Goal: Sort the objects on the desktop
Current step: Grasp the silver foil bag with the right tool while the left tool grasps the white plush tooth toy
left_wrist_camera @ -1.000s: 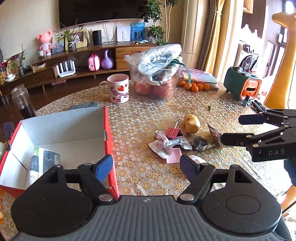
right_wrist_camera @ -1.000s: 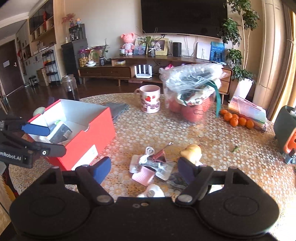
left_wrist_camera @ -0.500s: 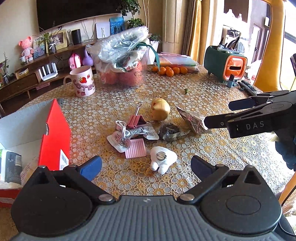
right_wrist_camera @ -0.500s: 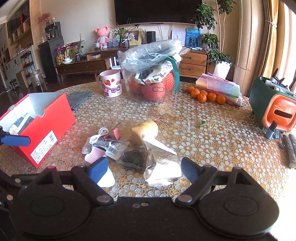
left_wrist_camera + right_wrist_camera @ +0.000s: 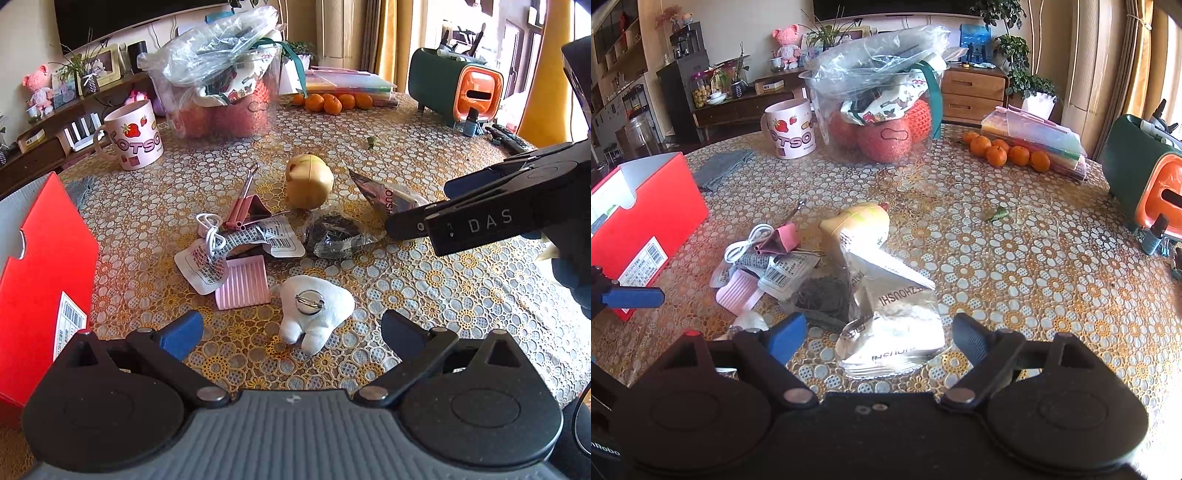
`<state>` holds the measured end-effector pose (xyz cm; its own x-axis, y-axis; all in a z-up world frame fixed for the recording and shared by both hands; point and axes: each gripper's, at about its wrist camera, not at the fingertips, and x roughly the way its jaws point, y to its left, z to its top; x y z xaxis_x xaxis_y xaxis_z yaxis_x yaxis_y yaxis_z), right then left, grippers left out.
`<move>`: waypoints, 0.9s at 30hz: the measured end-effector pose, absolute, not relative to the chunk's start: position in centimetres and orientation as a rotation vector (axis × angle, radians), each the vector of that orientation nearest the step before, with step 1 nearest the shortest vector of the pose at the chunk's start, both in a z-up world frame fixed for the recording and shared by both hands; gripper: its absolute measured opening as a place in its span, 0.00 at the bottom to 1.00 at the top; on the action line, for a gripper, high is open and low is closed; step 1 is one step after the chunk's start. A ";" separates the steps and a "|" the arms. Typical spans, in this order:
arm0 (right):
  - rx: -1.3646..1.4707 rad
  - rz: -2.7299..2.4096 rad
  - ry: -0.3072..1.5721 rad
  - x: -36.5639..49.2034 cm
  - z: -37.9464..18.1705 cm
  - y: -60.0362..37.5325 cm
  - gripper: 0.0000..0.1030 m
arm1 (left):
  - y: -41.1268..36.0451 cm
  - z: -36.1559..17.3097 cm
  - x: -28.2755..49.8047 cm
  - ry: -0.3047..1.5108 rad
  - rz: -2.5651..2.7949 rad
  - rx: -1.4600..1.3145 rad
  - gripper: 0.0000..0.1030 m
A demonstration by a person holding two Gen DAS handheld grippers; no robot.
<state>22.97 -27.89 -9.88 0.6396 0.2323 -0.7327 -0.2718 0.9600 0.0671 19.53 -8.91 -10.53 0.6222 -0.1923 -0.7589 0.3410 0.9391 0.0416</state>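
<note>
Mid-surface, the white plush point(image 5: 314, 314) lies just ahead between the wide-open, empty left tongs point(image 5: 291, 330), while the silver packet point(image 5: 894, 325) lies lengthwise between the open, empty right tongs point(image 5: 879, 338).

A crinkled silver foil packet point(image 5: 892, 325) is gleaming glossily; the white plush tooth-shaped toy point(image 5: 314, 314) is looking soft and matt, on a lace-patterned, smooth tabletop point(image 5: 443, 295).

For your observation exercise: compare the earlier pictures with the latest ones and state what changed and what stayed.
Both tools came down toward the clutter: the left tool opened wider above the white plush, the right tool over the silver packet. Nothing was gripped or released. The clutter and red box stayed put.
</note>
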 end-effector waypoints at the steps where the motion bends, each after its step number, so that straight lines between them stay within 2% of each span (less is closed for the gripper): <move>1: -0.049 0.286 0.833 23.2 -10.1 -27.9 0.84 | -9.1 -10.8 19.7 0.853 -0.305 0.193 1.00; 12: -0.055 0.272 0.876 25.2 -12.1 -27.6 0.81 | -9.8 -12.8 21.0 0.848 -0.305 0.205 1.00; 19: -0.061 0.272 0.890 25.3 -12.8 -27.5 0.71 | -9.8 -13.1 21.4 0.845 -0.315 0.180 0.97; 25: -0.054 0.269 0.894 25.4 -12.9 -27.7 0.67 | -10.3 -13.5 21.1 0.857 -0.329 0.190 0.81; 27: -0.057 0.262 0.893 25.3 -12.8 -27.7 0.65 | -10.4 -13.5 21.0 0.854 -0.338 0.191 0.71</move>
